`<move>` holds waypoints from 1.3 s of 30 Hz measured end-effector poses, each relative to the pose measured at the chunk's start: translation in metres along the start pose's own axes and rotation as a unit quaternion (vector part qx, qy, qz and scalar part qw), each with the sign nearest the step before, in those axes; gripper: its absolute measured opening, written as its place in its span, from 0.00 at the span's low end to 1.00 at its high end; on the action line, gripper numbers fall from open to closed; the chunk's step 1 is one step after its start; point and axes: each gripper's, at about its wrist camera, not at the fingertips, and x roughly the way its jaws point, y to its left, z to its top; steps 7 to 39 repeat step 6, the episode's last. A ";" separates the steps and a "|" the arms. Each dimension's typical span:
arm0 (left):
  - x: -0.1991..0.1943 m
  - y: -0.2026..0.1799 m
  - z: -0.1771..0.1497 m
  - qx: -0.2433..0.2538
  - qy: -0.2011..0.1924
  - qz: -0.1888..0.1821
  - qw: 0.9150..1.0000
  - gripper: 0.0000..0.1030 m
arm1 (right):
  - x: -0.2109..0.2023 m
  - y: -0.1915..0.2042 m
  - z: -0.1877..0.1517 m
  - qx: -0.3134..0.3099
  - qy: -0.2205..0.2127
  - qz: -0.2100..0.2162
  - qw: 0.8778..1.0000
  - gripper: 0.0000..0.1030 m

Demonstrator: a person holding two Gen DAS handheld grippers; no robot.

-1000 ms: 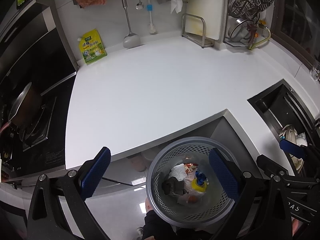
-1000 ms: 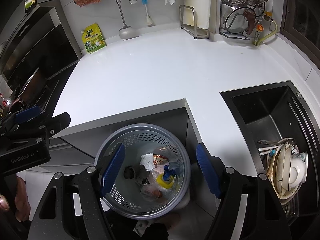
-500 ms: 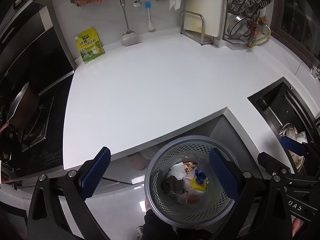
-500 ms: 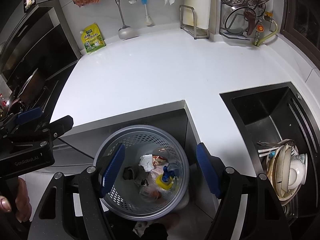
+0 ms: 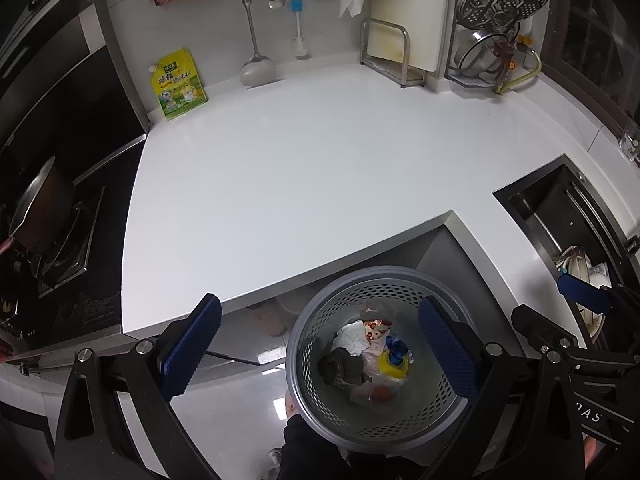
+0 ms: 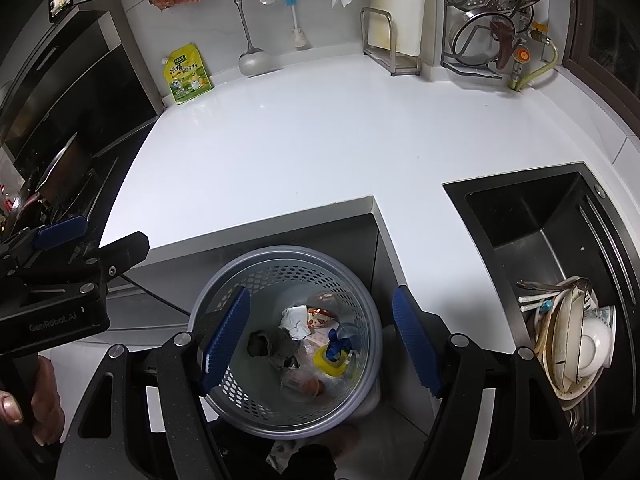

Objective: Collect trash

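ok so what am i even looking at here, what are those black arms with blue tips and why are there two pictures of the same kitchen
There is no robot here. A person holds one hand-held gripper in each hand, and each carries a wide-angle camera looking forward along its two fingers. So the two pictures show the same kitchen from two spots.

The black arms with blue pads are the gripper fingers. One picture looks out from the left hand-held gripper, the other from the right hand-held gripper. Both are open and hold nothing.

Below them, on the floor beside the counter, stands a grey perforated trash basket with crumpled paper, wrappers and a yellow lid-like piece inside.

The white countertop carries a yellow pouch leaning at the back wall. The black sink on the right holds stacked dishes.
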 end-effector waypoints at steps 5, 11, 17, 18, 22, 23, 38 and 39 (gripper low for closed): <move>0.001 0.003 -0.001 -0.007 0.004 -0.004 1.000 0.94 | 0.000 0.002 0.000 0.000 0.000 0.000 1.000 0.69; 0.001 0.004 -0.002 -0.008 0.004 -0.004 1.000 0.94 | 0.000 0.002 0.000 0.000 0.000 0.000 1.000 0.69; 0.001 0.004 -0.002 -0.008 0.004 -0.004 1.000 0.94 | 0.000 0.002 0.000 0.000 0.000 0.000 1.000 0.69; 0.001 0.004 -0.002 -0.008 0.004 -0.004 1.000 0.94 | 0.000 0.002 0.000 0.000 0.000 0.000 1.000 0.69; 0.001 0.004 -0.002 -0.008 0.004 -0.004 1.000 0.94 | 0.000 0.002 0.000 0.000 0.000 0.000 1.000 0.69; 0.001 0.004 -0.002 -0.008 0.004 -0.004 1.000 0.94 | 0.000 0.002 0.000 0.000 0.000 0.000 1.000 0.69; 0.001 0.004 -0.002 -0.008 0.004 -0.004 1.000 0.94 | 0.000 0.002 0.000 0.000 0.000 0.000 1.000 0.69; 0.001 0.004 -0.002 -0.008 0.004 -0.004 1.000 0.94 | 0.000 0.002 0.000 0.000 0.000 0.000 1.000 0.69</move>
